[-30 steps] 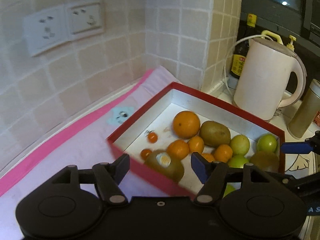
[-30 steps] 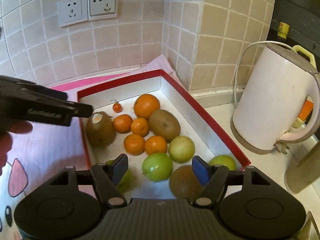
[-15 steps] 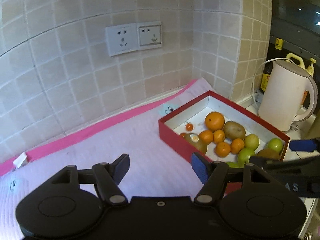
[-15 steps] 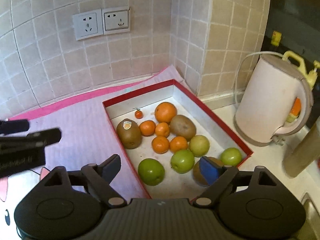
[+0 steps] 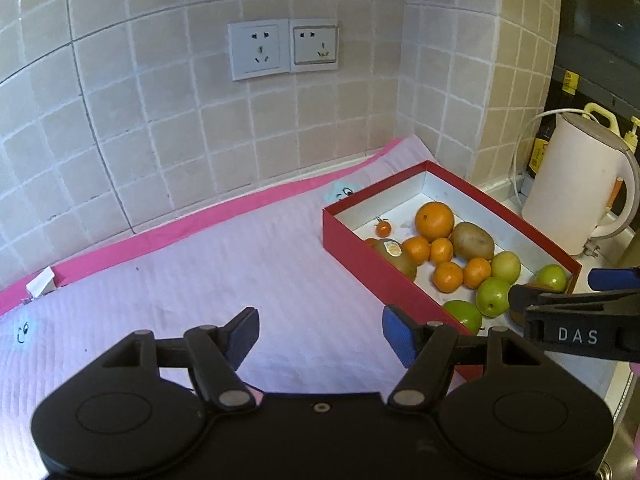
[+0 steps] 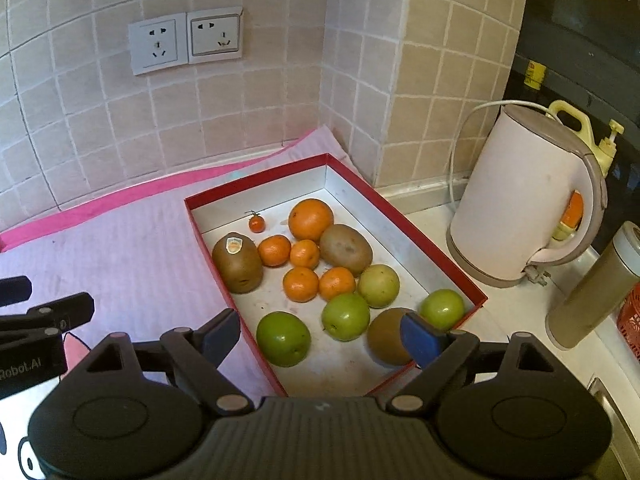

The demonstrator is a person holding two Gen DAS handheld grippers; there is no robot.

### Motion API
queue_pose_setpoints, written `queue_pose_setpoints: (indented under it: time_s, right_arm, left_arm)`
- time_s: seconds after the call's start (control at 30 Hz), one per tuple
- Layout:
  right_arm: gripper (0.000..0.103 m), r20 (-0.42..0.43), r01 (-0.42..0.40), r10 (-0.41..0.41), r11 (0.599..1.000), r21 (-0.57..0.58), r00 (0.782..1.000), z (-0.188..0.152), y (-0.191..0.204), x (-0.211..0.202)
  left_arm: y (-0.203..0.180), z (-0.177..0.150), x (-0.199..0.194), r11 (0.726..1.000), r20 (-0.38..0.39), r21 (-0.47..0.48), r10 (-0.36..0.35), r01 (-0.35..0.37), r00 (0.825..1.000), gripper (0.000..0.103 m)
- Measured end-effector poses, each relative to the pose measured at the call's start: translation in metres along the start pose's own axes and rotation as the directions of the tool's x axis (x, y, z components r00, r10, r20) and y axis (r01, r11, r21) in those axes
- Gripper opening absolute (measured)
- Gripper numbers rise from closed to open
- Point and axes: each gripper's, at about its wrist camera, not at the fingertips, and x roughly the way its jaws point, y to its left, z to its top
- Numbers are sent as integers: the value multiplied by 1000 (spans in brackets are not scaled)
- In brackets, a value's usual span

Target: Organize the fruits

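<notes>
A red box (image 6: 256, 178) with a white inside sits on a pink mat (image 6: 132, 248) in the tiled corner. It holds a large orange (image 6: 311, 219), several small mandarins, a stickered kiwi (image 6: 237, 264), two more kiwis, a cherry tomato (image 6: 256, 223) and several green apples. My right gripper (image 6: 322, 332) hangs open above the box's near end, touching no fruit. My left gripper (image 5: 320, 330) is open and empty over the mat, left of the box (image 5: 372, 268). Each gripper shows at the edge of the other's view: the left gripper (image 6: 40, 312) and the right gripper (image 5: 568, 288).
A white electric kettle (image 6: 520, 200) with its cord stands on the counter right of the box. A tall tumbler (image 6: 592, 292) and a red basket (image 6: 630, 320) are further right. A yellow pump bottle is behind the kettle. Two wall sockets (image 6: 186, 42) are on the tiles.
My left gripper drew back from the box's edge and leftward over the mat. My right gripper pulled back and up from the fruit, and its jaws widened.
</notes>
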Motion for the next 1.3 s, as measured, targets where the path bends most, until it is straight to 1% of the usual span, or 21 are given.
queue_pose_setpoints:
  time_s: [0.27, 0.5, 0.63, 1.03, 1.3]
  right_arm:
    - [89, -4, 22, -22, 1000, 14, 1000, 0, -8, 4]
    - [89, -6, 24, -24, 1000, 10, 1000, 1, -10, 6]
    - [89, -5, 22, -22, 1000, 10, 1000, 1, -10, 7]
    - [89, -15, 27, -27, 1000, -10, 1000, 1, -11, 11]
    - [89, -15, 16, -16, 1000, -9, 1000, 1, -12, 12]
  left_arm:
    - [-7, 2, 4, 1000, -6, 14, -21, 22, 1000, 81]
    - [-9, 3, 6, 999, -6, 25, -21, 22, 1000, 81]
    - [-8, 4, 8, 999, -12, 19, -37, 38, 999, 81]
    - [-10, 4, 10, 999, -12, 27, -40, 40, 999, 81]
    - [-11, 3, 10, 999, -12, 30, -41, 41, 999, 81]
